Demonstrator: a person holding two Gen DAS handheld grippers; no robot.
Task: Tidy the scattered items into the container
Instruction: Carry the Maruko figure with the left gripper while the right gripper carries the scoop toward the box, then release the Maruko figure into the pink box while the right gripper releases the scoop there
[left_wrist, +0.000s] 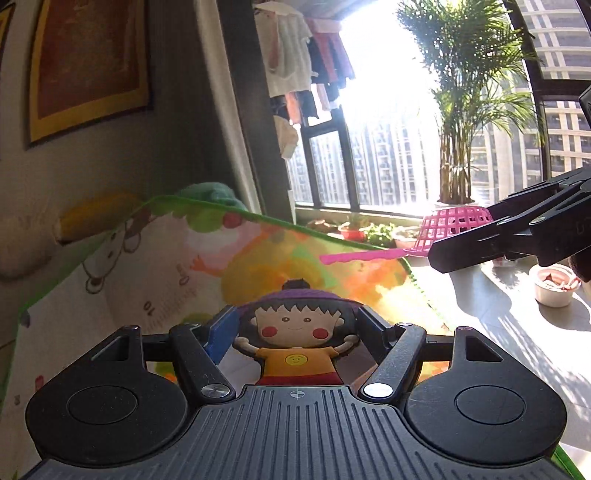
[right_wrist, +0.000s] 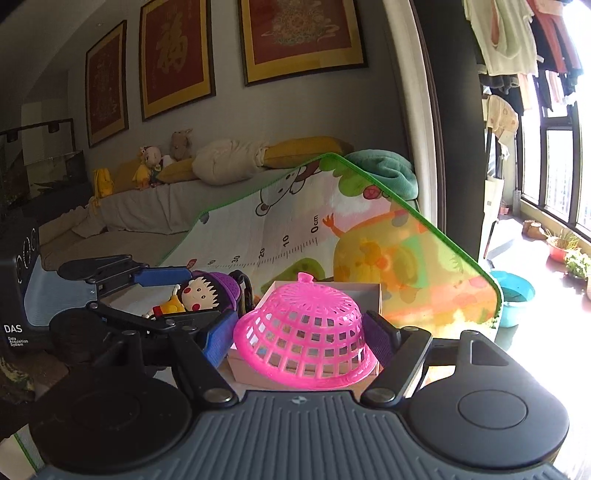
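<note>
Both wrist views look closely forward along the fingers (sharing the play mat (left_wrist: 147, 280)).

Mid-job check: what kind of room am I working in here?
Most likely a home living room opening onto a sunlit balcony. A sofa with cushions and stuffed toys runs under framed wall art, laundry hangs by the tall windows, and a children's play mat covers the work surface.
</note>
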